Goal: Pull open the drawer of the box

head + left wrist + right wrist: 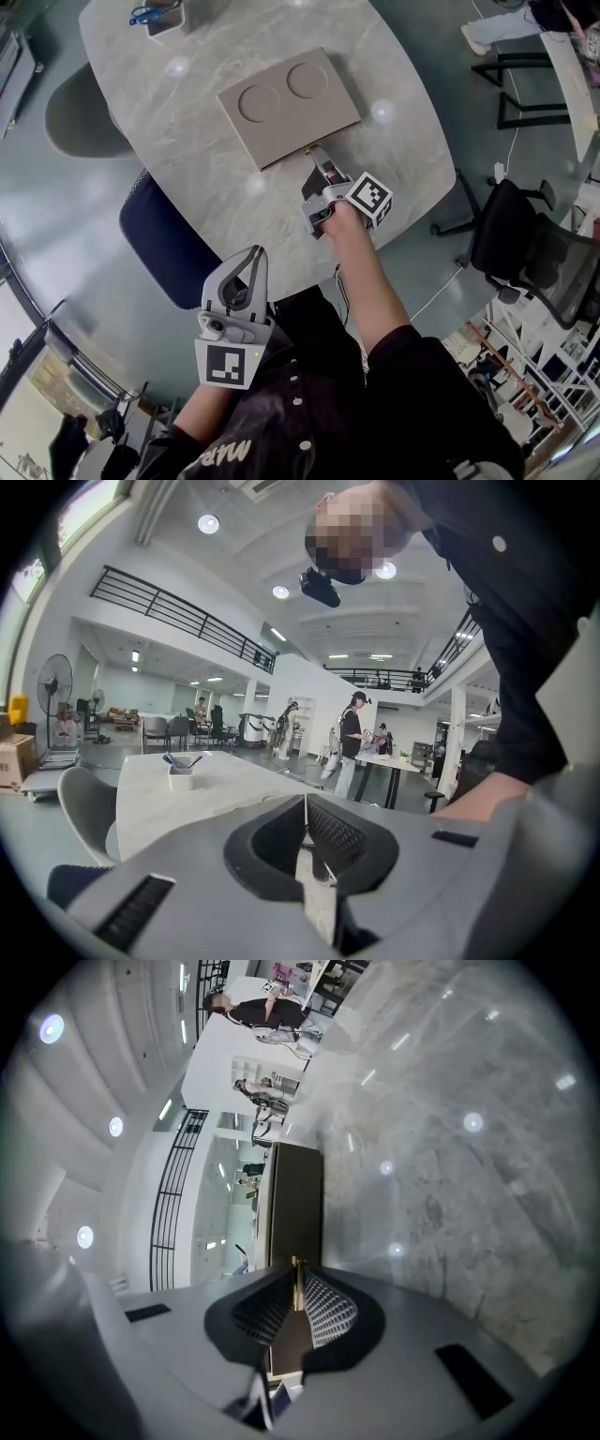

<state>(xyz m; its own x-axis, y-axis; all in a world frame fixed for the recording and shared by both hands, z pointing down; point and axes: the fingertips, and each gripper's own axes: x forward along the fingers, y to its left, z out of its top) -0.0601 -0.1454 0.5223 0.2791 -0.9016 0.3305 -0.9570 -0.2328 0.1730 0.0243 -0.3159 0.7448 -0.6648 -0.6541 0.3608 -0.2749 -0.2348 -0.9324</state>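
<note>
Head view: a flat tan box [286, 105] with two round hollows in its top lies at the upper centre of the frame on a pale marble table [187, 150]. The right gripper [316, 157] reaches up from the centre of the frame to the box's near edge, where a small brass handle [311, 148] sticks out. The drawer front looks level with that edge. The left gripper [255, 255] hangs at the lower left, off the table and beside a dark blue chair [159, 239], well apart from the box. A white cup of pens [165, 17] stands at the table's far upper-left edge. Right gripper view: only here does the grip show. The jaws of the right gripper [298, 1283] are pressed onto the thin brass handle [297, 1269], with the dark brown box [296, 1194] front rising behind it at mid-frame and the table [450, 1147] filling the right side. Left gripper view: the jaws of the left gripper [306, 806] meet tip to tip with nothing between them. The cup of pens [180, 775] sits on the table [202, 803] at the centre left, and a large hall with people lies beyond.
</note>
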